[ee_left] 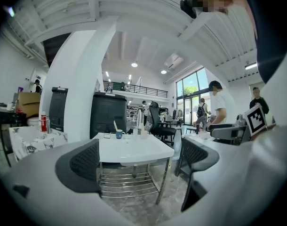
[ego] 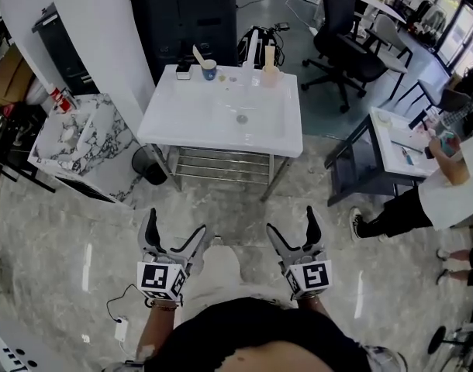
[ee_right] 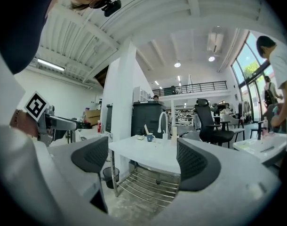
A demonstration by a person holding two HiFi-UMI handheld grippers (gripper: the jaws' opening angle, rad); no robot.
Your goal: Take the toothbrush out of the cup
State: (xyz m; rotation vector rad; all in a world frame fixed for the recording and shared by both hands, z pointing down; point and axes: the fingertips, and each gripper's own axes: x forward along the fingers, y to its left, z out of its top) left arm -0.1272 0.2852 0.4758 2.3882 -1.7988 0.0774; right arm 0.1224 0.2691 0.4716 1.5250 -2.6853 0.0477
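Note:
A small blue cup (ego: 209,70) stands at the back left of a white washbasin stand (ego: 167,122), with a pale toothbrush (ego: 198,55) leaning out of it. The same cup (ee_left: 119,134) (ee_right: 150,137) shows small and far off in both gripper views. My left gripper (ego: 174,238) and right gripper (ego: 290,229) are held low in front of my body, well short of the stand. Both are open and empty. In the gripper views the left gripper (ee_left: 140,158) and the right gripper (ee_right: 141,160) point at the stand.
On the stand's back edge are a white tap (ego: 253,53), a pale bottle (ego: 270,64) and a small box (ego: 183,71). A marble-patterned counter (ego: 66,142) and a black bin (ego: 148,164) lie left. A person (ego: 446,188) stands right beside a low table (ego: 399,142). Office chairs (ego: 341,33) stand behind.

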